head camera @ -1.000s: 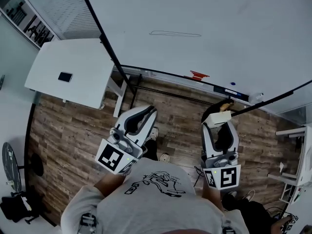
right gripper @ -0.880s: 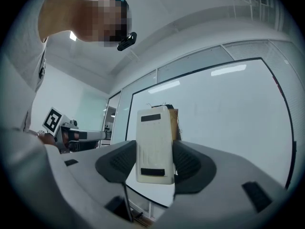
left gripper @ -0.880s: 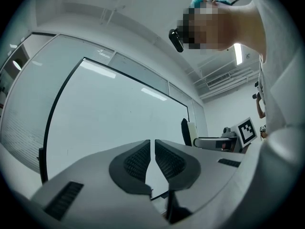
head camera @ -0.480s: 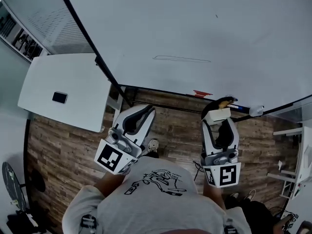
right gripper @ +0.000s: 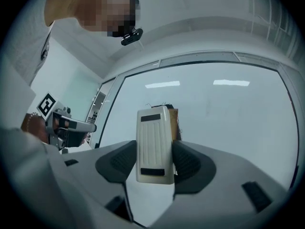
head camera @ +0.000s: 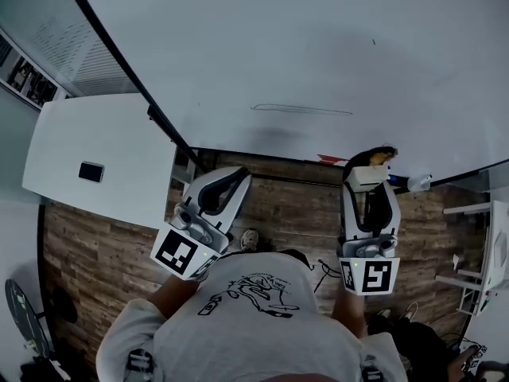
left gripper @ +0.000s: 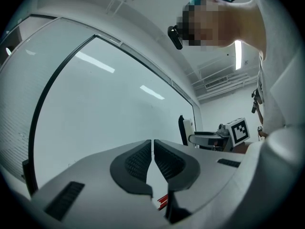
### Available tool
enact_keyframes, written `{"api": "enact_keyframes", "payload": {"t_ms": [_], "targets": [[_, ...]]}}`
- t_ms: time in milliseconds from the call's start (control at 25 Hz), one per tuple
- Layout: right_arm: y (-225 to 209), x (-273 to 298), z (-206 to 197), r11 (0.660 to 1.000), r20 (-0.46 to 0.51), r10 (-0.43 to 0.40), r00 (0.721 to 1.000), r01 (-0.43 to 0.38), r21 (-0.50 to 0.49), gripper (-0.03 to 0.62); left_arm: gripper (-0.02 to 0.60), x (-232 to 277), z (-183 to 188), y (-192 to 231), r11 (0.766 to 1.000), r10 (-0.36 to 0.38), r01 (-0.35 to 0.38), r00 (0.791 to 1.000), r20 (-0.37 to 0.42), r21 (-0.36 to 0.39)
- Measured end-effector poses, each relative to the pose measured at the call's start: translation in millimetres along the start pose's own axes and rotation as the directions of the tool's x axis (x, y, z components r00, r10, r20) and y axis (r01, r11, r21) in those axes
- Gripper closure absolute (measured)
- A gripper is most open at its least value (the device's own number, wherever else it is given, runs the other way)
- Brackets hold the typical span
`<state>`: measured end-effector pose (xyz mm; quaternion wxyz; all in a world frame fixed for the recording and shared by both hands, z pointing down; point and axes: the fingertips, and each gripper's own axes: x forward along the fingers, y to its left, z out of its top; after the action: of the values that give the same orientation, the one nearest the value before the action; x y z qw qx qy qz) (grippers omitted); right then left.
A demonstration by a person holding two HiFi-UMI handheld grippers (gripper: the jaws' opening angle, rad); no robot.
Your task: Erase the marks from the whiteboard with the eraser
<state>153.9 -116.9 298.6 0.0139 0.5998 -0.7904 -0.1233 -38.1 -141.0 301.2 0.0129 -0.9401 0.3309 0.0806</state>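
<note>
A large whiteboard (head camera: 318,46) fills the top of the head view, with a long thin drawn oval mark (head camera: 301,109) low on it. My right gripper (head camera: 368,183) is shut on a white block eraser (head camera: 365,174) with a brown felt face; the eraser (right gripper: 154,144) stands upright between the pads, close to the board and to the right of the mark. My left gripper (head camera: 225,183) is held below the board's lower edge, left of the mark. In the left gripper view its jaws (left gripper: 153,160) are closed together with nothing between them.
A white table (head camera: 95,157) with a small dark device (head camera: 91,171) stands at the left. The board's ledge carries a red item (head camera: 331,159) and a white round thing (head camera: 418,183). Wood floor lies below; furniture stands at the right edge (head camera: 485,245).
The head view has tilted up, so the board and its mark sit lower and larger in frame. The right gripper with the eraser has risen toward the board; the left gripper barely moved.
</note>
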Motion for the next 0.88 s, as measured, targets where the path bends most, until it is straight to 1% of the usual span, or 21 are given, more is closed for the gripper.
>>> {"api": "enact_keyframes", "payload": {"t_ms": [120,280,400,560,720,880], "targets": [[-11,15,-4,0.997,-0.022,-0.011,1.0,0.01,-0.075,0.352,0.548,7,-4,3,1.0,-0.013,0.013,1.0,-0.002,-0.007],[-20,37,-7,0.985,-0.041,-0.026,0.999,0.019,-0.173,0.352,0.548,12,-9,3,0.999,-0.019,0.019,1.0,-0.007,-0.029],[-26,52,-9,0.97,-0.042,-0.037,0.998,0.025,-0.244,0.352,0.548,11,-13,-2,0.999,-0.029,0.029,0.999,-0.017,-0.03],[-41,78,-27,0.941,-0.093,-0.065,0.994,0.03,-0.336,0.352,0.548,9,-16,3,0.999,-0.021,0.02,0.999,-0.029,-0.028],[-56,103,-42,0.919,-0.125,-0.095,0.988,0.039,-0.391,0.353,0.548,7,-15,10,1.0,-0.002,0.002,1.0,-0.03,-0.027],[-63,120,-54,0.919,-0.139,-0.106,0.985,0.044,-0.391,0.353,0.548,8,-16,18,1.0,0.012,-0.013,0.999,-0.037,-0.028]]}}
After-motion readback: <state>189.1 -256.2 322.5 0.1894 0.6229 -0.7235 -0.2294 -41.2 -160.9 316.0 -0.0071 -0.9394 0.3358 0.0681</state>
